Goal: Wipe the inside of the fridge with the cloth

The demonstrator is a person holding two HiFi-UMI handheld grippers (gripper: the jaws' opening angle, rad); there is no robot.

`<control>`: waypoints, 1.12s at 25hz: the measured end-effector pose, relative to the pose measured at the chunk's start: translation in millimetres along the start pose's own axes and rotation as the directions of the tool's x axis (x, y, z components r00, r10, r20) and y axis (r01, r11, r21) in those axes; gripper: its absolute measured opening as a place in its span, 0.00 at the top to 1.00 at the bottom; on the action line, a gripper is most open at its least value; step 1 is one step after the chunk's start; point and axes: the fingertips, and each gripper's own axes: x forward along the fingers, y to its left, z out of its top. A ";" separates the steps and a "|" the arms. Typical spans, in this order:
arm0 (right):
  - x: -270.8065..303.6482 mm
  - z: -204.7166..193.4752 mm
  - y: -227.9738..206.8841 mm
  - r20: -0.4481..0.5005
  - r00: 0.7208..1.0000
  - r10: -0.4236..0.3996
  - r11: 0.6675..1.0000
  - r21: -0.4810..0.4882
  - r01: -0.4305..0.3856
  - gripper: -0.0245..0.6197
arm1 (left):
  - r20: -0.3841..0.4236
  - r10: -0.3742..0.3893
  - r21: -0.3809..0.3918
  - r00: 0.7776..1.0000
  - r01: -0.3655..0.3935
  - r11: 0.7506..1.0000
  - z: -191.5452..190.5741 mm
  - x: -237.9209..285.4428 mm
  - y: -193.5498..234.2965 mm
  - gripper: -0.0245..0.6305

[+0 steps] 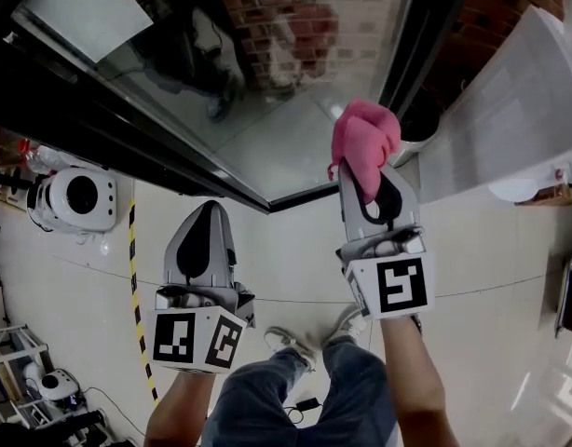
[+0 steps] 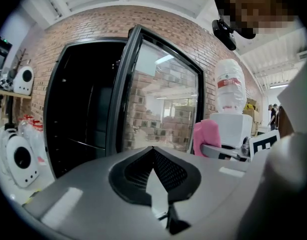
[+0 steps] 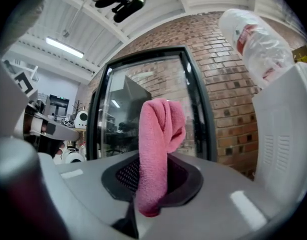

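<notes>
Over a pale tiled floor (image 1: 295, 268) and before a red brick wall (image 2: 93, 31), I face one black-framed fridge (image 2: 78, 109), its single glass door (image 1: 267, 101) standing open at 12 o'clock. Of my two grippers, the right gripper (image 1: 368, 182) is clamped on the one pink terry cloth (image 1: 363, 138), up at 1 o'clock in front of the door glass and outside the cabinet, while the left gripper (image 1: 208, 209) has its jaws together on nothing. Two white round-bodied machines (image 1: 76, 198) sit at 9 and 7 o'clock, and one white water dispenser (image 1: 510, 110) at 2 o'clock.
</notes>
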 end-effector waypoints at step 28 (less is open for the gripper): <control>87.8 -104.3 158.4 0.108 0.928 0.356 0.934 -0.048 -0.353 0.86 | 0.193 0.024 0.025 0.981 -0.029 0.999 -97.2 49.4 77.1 0.95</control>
